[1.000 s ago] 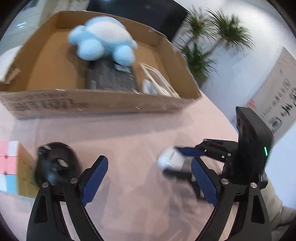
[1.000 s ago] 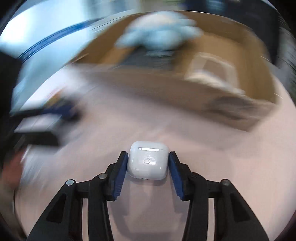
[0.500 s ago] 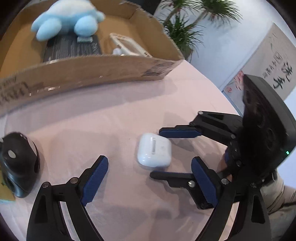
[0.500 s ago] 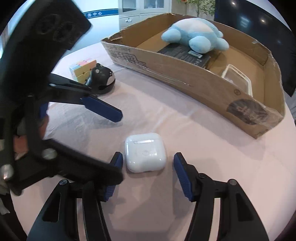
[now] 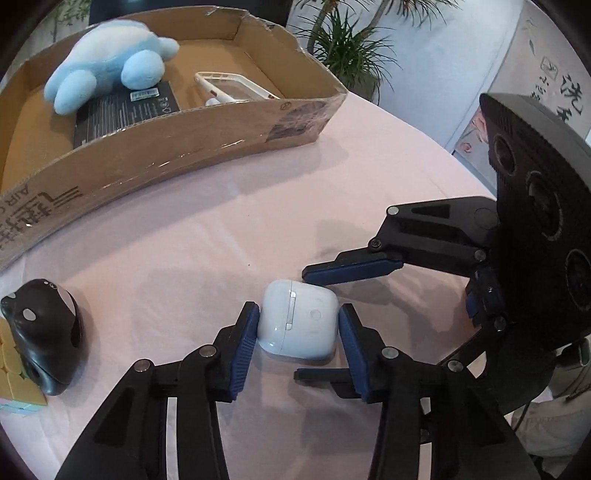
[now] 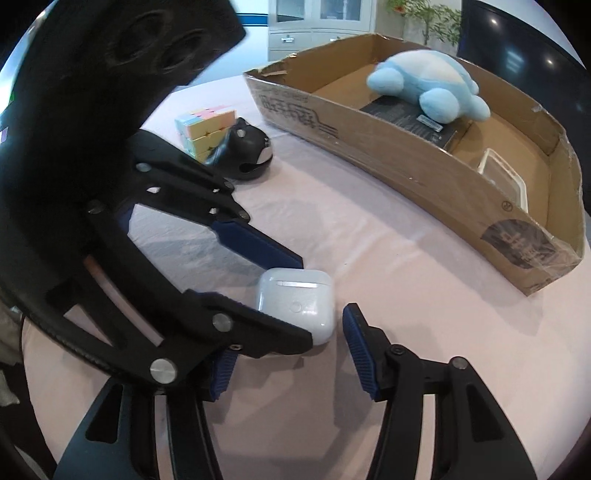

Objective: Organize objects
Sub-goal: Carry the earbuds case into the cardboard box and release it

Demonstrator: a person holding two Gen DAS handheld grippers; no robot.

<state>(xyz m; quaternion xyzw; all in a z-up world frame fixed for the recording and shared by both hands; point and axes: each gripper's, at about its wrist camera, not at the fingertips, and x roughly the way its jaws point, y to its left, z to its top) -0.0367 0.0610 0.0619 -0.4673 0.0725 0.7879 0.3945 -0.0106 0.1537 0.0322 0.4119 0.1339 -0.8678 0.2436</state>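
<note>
While the right gripper (image 6: 288, 350) stands spread around it, the left gripper (image 5: 297, 338) pinches the earbud case (image 5: 298, 324) (handover, seemingly); next, carry it into the far cardboard box (image 5: 177, 151).

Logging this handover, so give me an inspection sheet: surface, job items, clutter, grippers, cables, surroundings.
Surface: pink tablecloth.
Job's things: white earbud case on the cloth; cardboard box holds blue plush, black packet, clear tray.
Clutter: black whale-shaped object against pastel cube.
Grippers: left gripper pads flank the case, grip unclear; right gripper open around it.
Cables: nothing seen.
Surroundings: potted plants, cabinet.
</note>
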